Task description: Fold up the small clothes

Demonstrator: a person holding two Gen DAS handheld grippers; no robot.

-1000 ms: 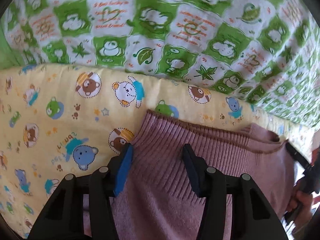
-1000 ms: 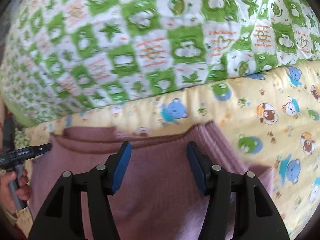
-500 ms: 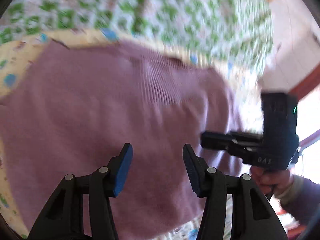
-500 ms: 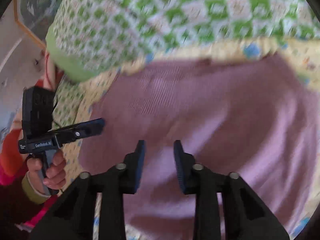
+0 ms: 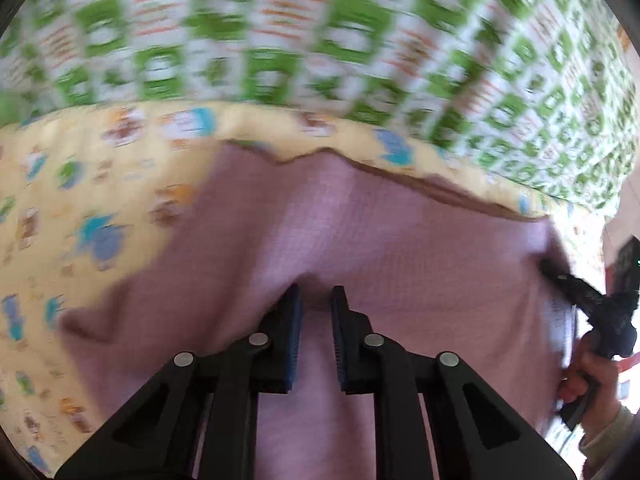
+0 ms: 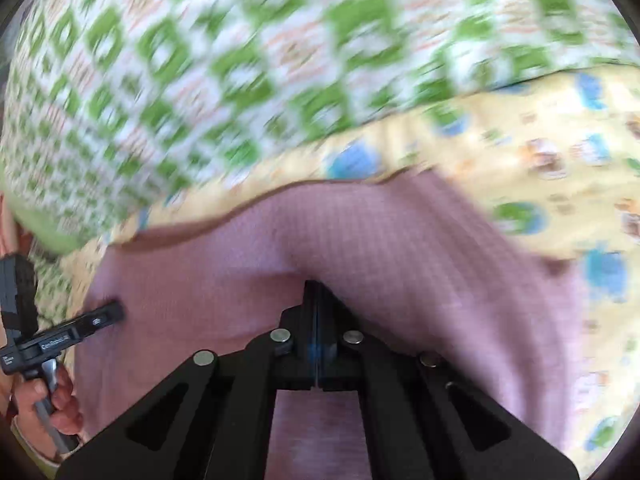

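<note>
Pink knit garment (image 5: pixel 400 248) lies on the yellow cartoon-print sheet (image 5: pixel 100 184), both grippers just closing on it, left gripper (image 5: pixel 316 300) pinching a narrow fold, right gripper (image 6: pixel 316 292) clamped tight on fabric; thin bites may slip when lifted, spoiling the fold.

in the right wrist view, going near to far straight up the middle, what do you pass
right gripper, shut on a pinch of cloth → pink knit garment → yellow bear-print sheet → green and white checked quilt
</note>
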